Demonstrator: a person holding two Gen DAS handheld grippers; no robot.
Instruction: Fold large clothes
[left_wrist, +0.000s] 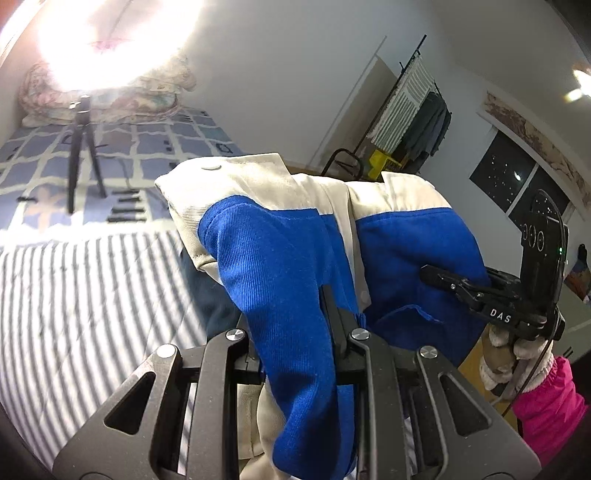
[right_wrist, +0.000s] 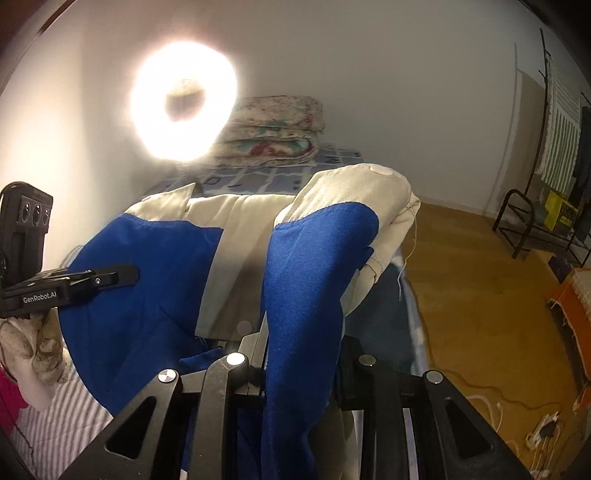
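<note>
Jacket (left_wrist: 280, 258), blue and cream, is held lifted above striped bed sheet (left_wrist: 85, 295); fabric is clamped by left gripper (left_wrist: 291, 332) and right gripper (right_wrist: 299, 354).

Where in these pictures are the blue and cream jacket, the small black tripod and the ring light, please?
blue and cream jacket (left_wrist: 280, 258): left wrist view, blue sleeve panel.
small black tripod (left_wrist: 79, 147): left wrist view, upper legs.
ring light (right_wrist: 218, 88): right wrist view, glowing right rim.
</note>
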